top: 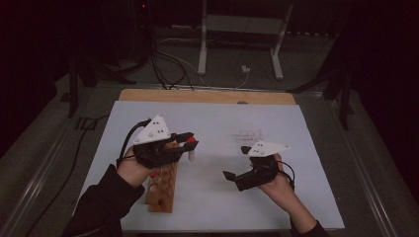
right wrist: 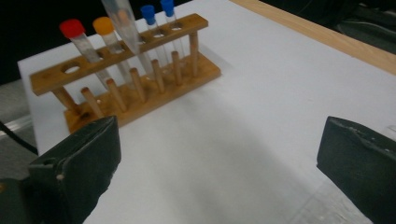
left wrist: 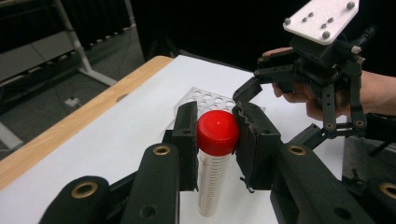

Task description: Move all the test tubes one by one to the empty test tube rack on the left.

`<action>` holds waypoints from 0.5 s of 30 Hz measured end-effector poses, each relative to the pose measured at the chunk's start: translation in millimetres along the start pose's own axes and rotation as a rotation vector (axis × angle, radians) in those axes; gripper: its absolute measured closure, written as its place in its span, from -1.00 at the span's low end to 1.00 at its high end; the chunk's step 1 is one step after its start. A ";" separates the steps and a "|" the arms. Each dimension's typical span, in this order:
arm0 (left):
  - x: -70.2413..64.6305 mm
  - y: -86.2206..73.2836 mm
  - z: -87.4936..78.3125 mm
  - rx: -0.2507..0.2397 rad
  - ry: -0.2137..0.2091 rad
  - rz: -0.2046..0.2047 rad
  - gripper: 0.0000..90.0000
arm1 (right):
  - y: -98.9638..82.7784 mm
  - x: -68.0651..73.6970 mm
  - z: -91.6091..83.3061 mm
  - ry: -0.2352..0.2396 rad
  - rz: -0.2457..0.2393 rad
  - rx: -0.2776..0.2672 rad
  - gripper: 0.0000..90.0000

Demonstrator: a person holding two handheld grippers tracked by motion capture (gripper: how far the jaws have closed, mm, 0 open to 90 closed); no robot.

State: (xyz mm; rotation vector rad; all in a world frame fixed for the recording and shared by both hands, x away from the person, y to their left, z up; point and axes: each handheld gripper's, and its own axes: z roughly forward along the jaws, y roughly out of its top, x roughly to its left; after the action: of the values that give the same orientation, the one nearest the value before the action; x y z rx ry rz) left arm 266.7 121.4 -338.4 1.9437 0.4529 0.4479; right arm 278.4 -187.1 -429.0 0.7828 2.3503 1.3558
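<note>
left gripper: jaws clamped on red-capped tube, held upright above wooden rack, just past its far end | right gripper: jaws wide, nothing between, well right of rack | clear plastic rack: lies flat beyond the tube

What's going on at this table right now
A person holds a gripper in each hand. The left gripper is shut on a red-capped tube, held upright above the white table near the wooden rack, which holds other capped tubes. The right gripper is open and holds nothing, near a clear plastic rack.
</note>
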 end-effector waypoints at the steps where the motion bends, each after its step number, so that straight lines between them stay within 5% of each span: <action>1: 0.3 -0.5 -2.9 -0.004 0.005 -0.003 0.60 | -0.3 0.0 0.1 0.004 0.001 -0.001 -1.00; 15: 3.7 -15.2 -41.1 -0.017 0.082 -0.032 0.60 | 0.7 3.3 -2.0 0.029 -0.013 -0.029 -1.00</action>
State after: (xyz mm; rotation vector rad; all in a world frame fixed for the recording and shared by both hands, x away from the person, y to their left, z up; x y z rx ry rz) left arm 247.6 161.0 -336.0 1.9039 0.5302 0.5113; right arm 275.0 -186.2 -427.4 0.7425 2.3484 1.4022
